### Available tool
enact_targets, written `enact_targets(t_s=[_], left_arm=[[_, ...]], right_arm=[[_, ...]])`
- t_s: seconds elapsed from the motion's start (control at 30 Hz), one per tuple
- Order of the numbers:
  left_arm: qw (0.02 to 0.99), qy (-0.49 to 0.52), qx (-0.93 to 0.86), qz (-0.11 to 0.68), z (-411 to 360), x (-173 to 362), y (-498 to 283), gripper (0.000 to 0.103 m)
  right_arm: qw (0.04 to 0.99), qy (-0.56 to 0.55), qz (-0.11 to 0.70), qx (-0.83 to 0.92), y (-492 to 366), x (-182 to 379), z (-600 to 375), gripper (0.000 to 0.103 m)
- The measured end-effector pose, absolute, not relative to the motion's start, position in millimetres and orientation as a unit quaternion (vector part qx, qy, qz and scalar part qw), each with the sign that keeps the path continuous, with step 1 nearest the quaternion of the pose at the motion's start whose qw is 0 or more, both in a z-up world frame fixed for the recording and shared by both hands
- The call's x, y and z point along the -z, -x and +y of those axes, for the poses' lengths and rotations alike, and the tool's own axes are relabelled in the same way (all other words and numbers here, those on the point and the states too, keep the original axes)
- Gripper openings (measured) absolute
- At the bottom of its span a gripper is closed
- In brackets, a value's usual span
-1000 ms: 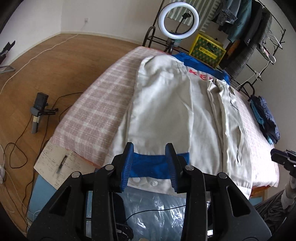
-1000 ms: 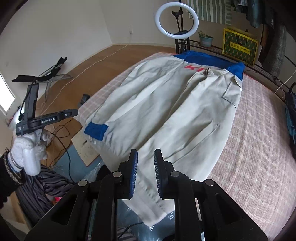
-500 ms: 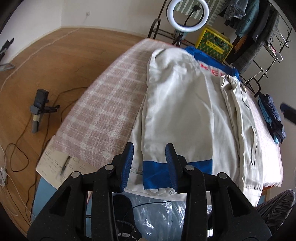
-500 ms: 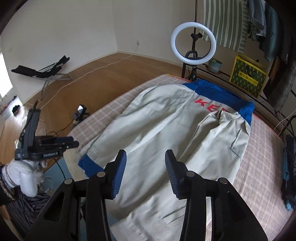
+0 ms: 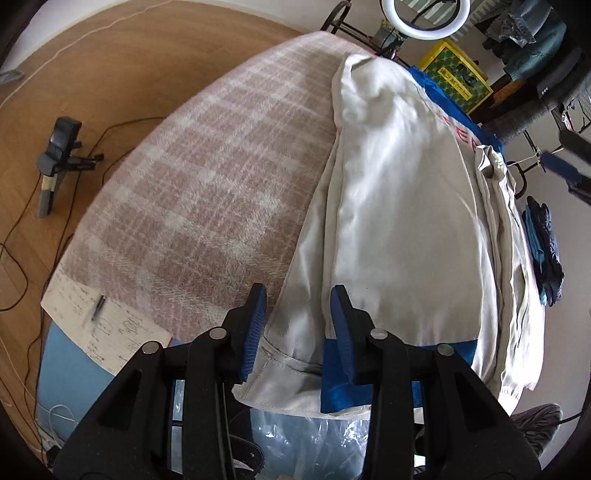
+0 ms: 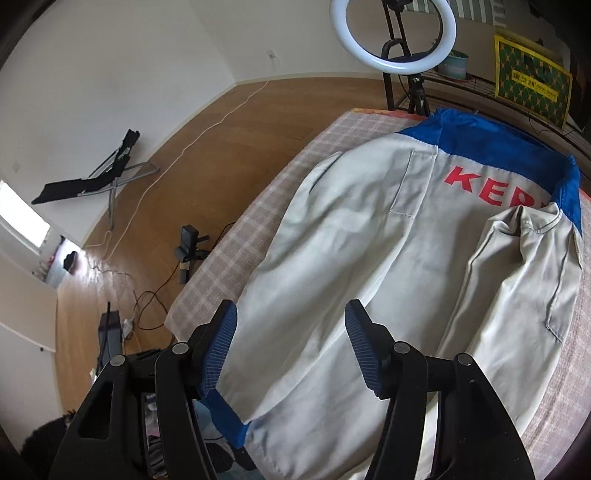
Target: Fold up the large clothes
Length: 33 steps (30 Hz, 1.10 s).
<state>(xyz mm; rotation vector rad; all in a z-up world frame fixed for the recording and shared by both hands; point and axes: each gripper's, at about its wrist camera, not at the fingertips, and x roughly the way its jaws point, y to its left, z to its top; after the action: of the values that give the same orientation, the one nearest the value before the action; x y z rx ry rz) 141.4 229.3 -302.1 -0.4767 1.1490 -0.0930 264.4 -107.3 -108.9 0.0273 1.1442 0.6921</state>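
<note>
One garment on the bed: a cream work jacket (image 6: 369, 266) with a blue yoke at its far end and blue cuffs, lying lengthwise on a pink-and-white checked blanket (image 5: 207, 192). Red capitals across the upper back read "KER"; the letters after that are covered by a folded-over cream panel on the right side, so the full word cannot be read.

Left sleeve is folded in over the jacket body; its blue cuff (image 5: 458, 350) lies at the near hem, which overhangs the near edge of the bed.

Left gripper (image 5: 299, 306): jaws partly apart, hovering over the near hem just left of the cuff. Cream fabric shows between the blue pads, but the pads do not press on it; nothing held.

Right gripper (image 6: 291, 325): jaws have just been opening and now stand wide apart above the folded sleeve. Cloth is seen in the gap below; no contact, nothing held.

Other readable items: a yellow crate (image 6: 532, 86) on the far right carries printed characters, too small to make out. A sheet of handwritten notes (image 5: 99, 328) with a pen on it lies near the bed's near left corner; script illegible. A lit ring light (image 6: 393, 33) stands beyond the far end of the bed.
</note>
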Motion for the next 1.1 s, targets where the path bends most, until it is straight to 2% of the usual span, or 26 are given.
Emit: enact_targets(t_s=[0.2,0.27,0.37,0.5,0.7,0.93,1.1], left_arm=[[0.812,0.218,0.05,0.539,226.1,303.3,-147.6,0.035],[0.81,0.213,0.059,0.544,223.8,303.7,-150.9,0.006],[0.815,0.212,0.068,0.536,222.5,298.5,-150.3,0.002],[0.825,0.246,0.098,0.499,219.8,272.2,-141.7,0.001],[0.861,0.197,0.15,0.444,182.4,227.7,-130.3,0.0],[0.872,0.145,0.185,0.43,144.0,210.6,-129.2,0.0],[0.866,0.143,0.191,0.439,137.2,216.0,-129.0,0.0]], right_arm=[[0.775,-0.002,0.543,-0.323,-294.3,116.9,-74.8,0.06],[0.775,0.004,0.546,-0.318,-303.6,120.1,-65.1,0.06],[0.778,0.013,0.547,-0.308,-320.2,126.0,-51.7,0.06],[0.775,0.01,0.559,-0.296,-345.8,137.6,-35.1,0.06],[0.761,0.028,0.581,-0.287,-380.1,158.0,11.1,0.06],[0.75,0.157,0.584,-0.266,-382.2,195.9,80.1,0.06],[0.749,0.234,0.573,-0.236,-379.6,219.8,90.7,0.059]])
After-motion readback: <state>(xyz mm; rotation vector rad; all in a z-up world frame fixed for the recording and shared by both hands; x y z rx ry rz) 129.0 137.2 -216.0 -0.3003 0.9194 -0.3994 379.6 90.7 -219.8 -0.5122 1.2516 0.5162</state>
